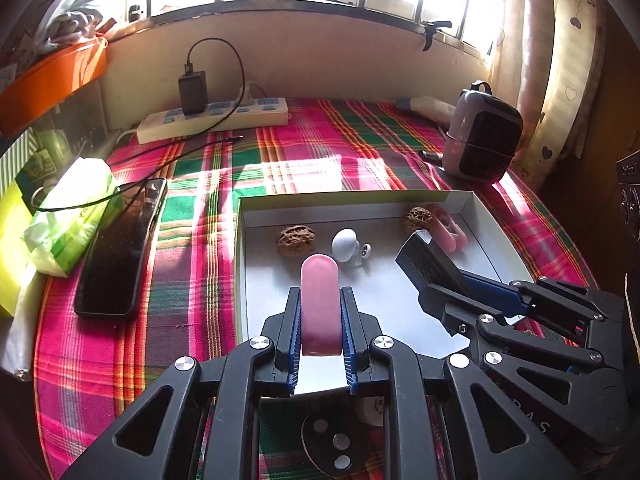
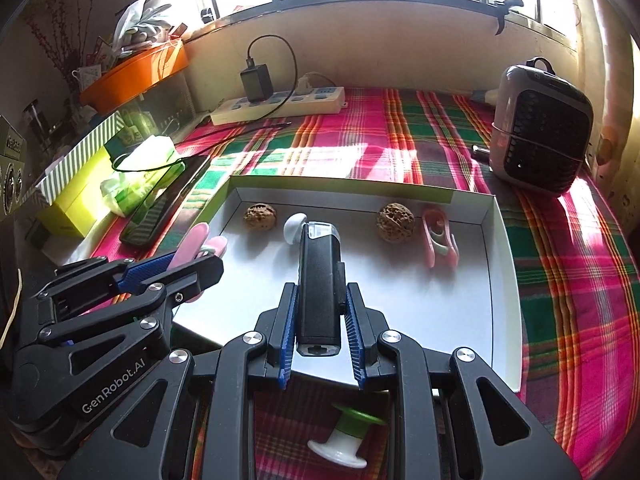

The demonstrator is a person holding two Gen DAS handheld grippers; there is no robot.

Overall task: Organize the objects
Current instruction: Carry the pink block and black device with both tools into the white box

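Holding a smooth pink piece with a rounded top [image 1: 320,300], the left gripper [image 1: 320,320] has its two fingers pressed tight on the piece's sides, above the near left part of a shallow white box [image 1: 476,208]. The right gripper [image 2: 320,312] is squeezed on a long black block with a clear tip [image 2: 320,280], held over the middle of the same box.

Inside the box, along its far wall, lie two brown bumpy walnuts, one to the left [image 1: 297,241] and one to the right [image 1: 418,220]. A small round white thing [image 1: 345,243] sits between them. A pink and white clip [image 2: 439,242] lies near the far right corner.

The right wrist view shows the clip's loops clearly, while the left wrist view shows it partly hidden behind the black block. Only the right wrist view shows a green and white spool [image 2: 346,438] on the cloth at the table's near edge, under the gripper. The left wrist view shows a dark round thing with silver dots there, but I cannot tell what it is.

The box rests on a bright checked cloth [image 1: 192,240] of pink, green and red. By the left edge lie a shiny black phone [image 1: 120,256] and a soft green tissue pack [image 1: 74,216]. A white power strip [image 1: 212,120] sits by the far edge, and a small grey and black heater [image 1: 484,136] stands at the far right.
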